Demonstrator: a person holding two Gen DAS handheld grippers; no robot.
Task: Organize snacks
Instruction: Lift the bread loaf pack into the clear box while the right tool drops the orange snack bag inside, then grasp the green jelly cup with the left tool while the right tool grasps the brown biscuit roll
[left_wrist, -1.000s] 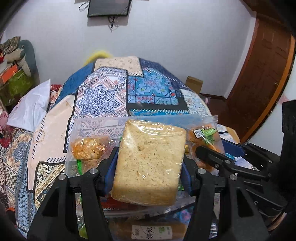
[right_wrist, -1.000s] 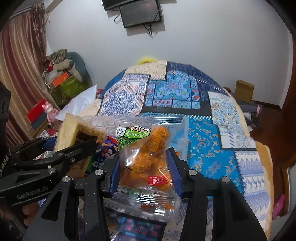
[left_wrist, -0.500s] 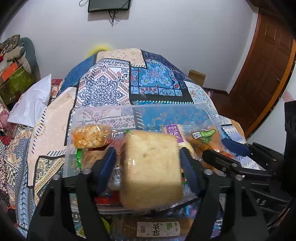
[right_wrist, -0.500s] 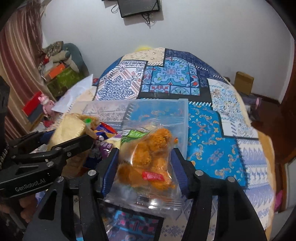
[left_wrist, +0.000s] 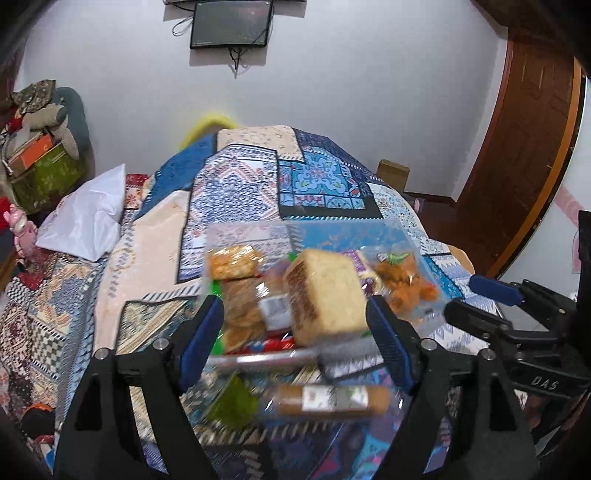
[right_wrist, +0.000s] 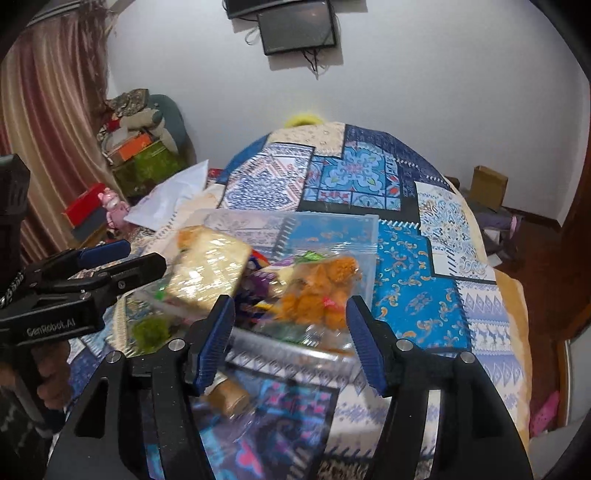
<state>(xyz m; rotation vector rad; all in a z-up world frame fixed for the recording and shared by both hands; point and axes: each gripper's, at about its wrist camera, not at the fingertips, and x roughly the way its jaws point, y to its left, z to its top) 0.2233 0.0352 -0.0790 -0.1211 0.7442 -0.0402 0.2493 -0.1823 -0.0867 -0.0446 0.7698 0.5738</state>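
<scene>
bin (left_wrist: 236, 230) front packed w/ snacks | far half free

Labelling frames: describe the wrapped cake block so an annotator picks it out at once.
On the patchwork bedspread sits a clear plastic bin of snacks. The cake block lies on top near the middle, ahead of the left gripper. It is the only pale, square, sponge-like slab; its neighbours are smaller orange snack packs.

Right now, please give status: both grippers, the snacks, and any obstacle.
Left gripper open, jaws just opening, bread pack released into clear bin. Right gripper open, orange snack bag dropped in. No obstacle seen.
</scene>
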